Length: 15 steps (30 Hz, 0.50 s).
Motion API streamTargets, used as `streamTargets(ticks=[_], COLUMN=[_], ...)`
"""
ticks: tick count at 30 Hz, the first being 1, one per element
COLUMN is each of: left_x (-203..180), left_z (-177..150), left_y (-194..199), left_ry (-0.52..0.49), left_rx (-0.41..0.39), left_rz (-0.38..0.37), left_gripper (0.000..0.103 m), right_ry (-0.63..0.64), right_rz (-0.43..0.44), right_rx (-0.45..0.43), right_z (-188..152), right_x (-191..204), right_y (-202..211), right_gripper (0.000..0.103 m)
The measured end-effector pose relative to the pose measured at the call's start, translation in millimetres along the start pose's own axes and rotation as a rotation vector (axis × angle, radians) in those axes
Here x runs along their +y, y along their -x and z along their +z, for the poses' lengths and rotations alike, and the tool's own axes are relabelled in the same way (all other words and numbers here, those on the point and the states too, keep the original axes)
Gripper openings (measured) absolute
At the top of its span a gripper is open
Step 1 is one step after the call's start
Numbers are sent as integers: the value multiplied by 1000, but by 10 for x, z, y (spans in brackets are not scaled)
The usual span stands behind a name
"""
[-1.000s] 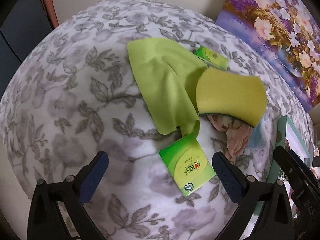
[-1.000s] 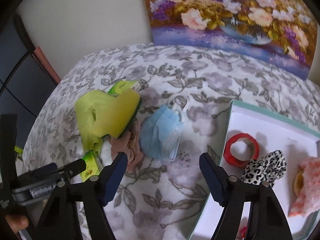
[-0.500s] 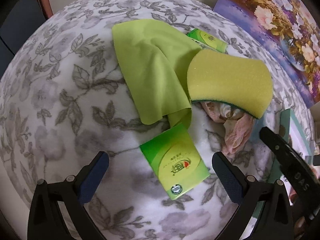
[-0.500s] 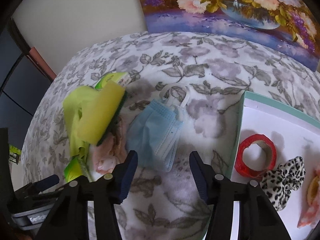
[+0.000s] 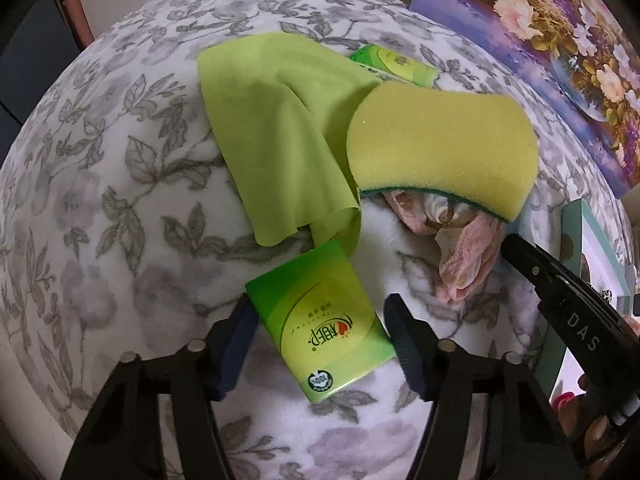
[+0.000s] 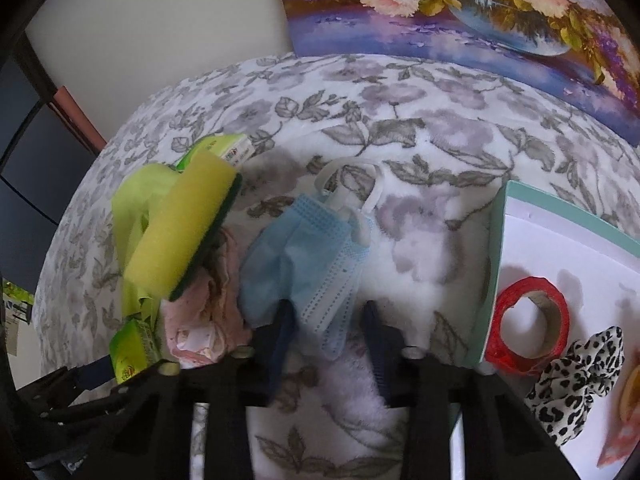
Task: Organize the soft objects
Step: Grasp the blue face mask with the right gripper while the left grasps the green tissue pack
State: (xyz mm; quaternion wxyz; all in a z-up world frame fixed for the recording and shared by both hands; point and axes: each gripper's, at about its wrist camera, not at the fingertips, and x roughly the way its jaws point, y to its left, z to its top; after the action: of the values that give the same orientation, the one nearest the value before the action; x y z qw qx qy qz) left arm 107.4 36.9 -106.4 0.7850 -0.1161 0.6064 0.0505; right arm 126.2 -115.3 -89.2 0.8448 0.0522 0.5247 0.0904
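Left wrist view: left gripper straddles the green tissue pack on the floral blanket, jaws just been closing, near pad at its edge, far pad just shy, no squeeze yet. Right wrist view: right gripper has just been narrowing around the blue face mask, its lower corner between the pads, not visibly pinched. Pick step on both. Next: finish closing, lift, carry to the tray at right.

Sponge atop cloth
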Motion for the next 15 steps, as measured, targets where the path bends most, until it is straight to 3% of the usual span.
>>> streamTargets(ticks=[7, 15], left_x=[80, 210], left_z=[-7, -50], left_y=[25, 173], left_ry=[18, 33], left_rx=[-14, -45], left_rz=[-7, -20], left_gripper=[59, 58], right_ry=[10, 6], right_rz=[7, 23], right_rx=[1, -5], right_z=[-23, -28], right_x=[26, -8], right_y=[-25, 113], right_gripper=[14, 10])
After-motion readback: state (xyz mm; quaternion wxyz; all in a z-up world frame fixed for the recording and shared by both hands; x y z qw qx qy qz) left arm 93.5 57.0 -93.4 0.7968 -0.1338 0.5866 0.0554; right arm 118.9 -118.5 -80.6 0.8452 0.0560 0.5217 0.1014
